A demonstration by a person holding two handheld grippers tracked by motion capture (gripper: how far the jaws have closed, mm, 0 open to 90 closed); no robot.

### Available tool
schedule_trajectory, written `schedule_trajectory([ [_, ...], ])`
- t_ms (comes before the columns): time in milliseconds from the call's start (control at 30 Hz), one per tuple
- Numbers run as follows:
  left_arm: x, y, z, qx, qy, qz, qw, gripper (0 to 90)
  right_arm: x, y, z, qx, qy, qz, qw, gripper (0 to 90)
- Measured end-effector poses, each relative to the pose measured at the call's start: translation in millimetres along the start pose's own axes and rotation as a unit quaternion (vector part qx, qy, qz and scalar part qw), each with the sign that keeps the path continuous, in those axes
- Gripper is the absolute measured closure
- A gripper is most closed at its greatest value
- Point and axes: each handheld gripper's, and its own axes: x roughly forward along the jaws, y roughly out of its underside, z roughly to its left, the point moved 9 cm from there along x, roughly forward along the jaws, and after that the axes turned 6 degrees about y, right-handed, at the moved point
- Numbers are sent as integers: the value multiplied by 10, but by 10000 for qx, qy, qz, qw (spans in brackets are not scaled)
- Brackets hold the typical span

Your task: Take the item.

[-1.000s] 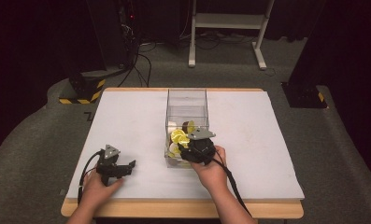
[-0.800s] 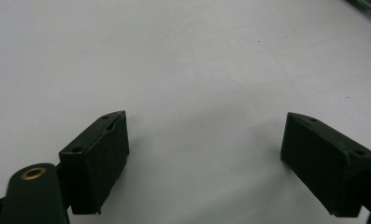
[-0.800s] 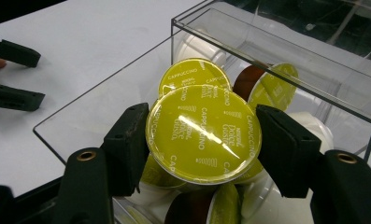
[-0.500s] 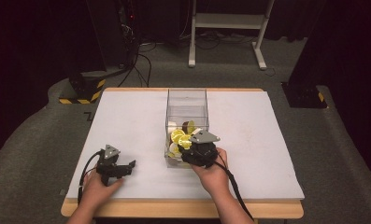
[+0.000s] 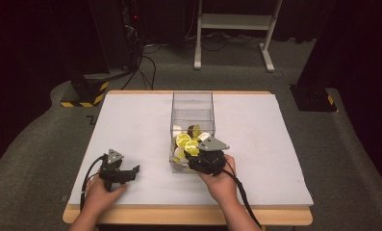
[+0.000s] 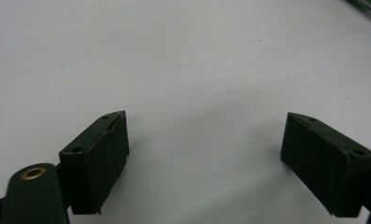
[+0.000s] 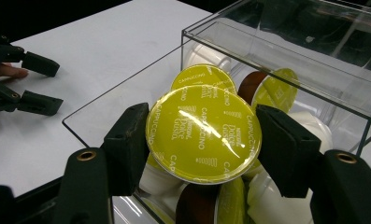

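In the high view the right gripper [image 5: 194, 161] sits at the near end of a clear plastic box [image 5: 192, 103] that stands lengthwise at the middle of the white table [image 5: 131, 120], with the person's right hand [image 5: 221, 180] behind it at about five o'clock from the box. In the right gripper view its two black jaws are closed on a coffee capsule [image 7: 203, 133] with a yellow-green foil lid printed "Cappuccino"; one pad presses on the lid's rim at nine o'clock and the other at three o'clock, so the capsule is held with its lid facing the camera. The capsule hangs just above the box's open near end, over a heap of other capsules [image 7: 202, 77] inside the box: more yellow-green lids, a brown one [image 7: 251, 86] at about one o'clock from the held lid, and white bodies [image 7: 309, 126] towards three o'clock and below. From above, these capsules lie in the near half of the box, while its far half looks bare. The left gripper [image 5: 131, 172] rests near the table's near-left corner, at about eight o'clock from the box and well apart from it, with the left hand [image 5: 99, 195] around its body. In the left gripper view its jaws stand wide open over bare white table, with nothing between the pads.
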Motion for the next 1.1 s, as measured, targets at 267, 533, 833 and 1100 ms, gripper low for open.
schedule_trajectory([
  [267, 0, 0, 0, 0, 1, 0, 10000, 155, -64, -37, -7, 34, -1, -102, 9999, 384],
  [533, 0, 0, 0, 0, 0, 2, 10000, 155, -138, -88, -57, 115, 0, -211, 9997, 384],
  [833, 0, 0, 0, -1, 0, -1, 10000, 155, -219, -138, -121, 169, 16, -325, 9993, 384],
  [1100, 0, 0, 0, 0, 1, 0, 10000, 155, -250, -141, -149, 188, 36, -343, 9992, 384],
])
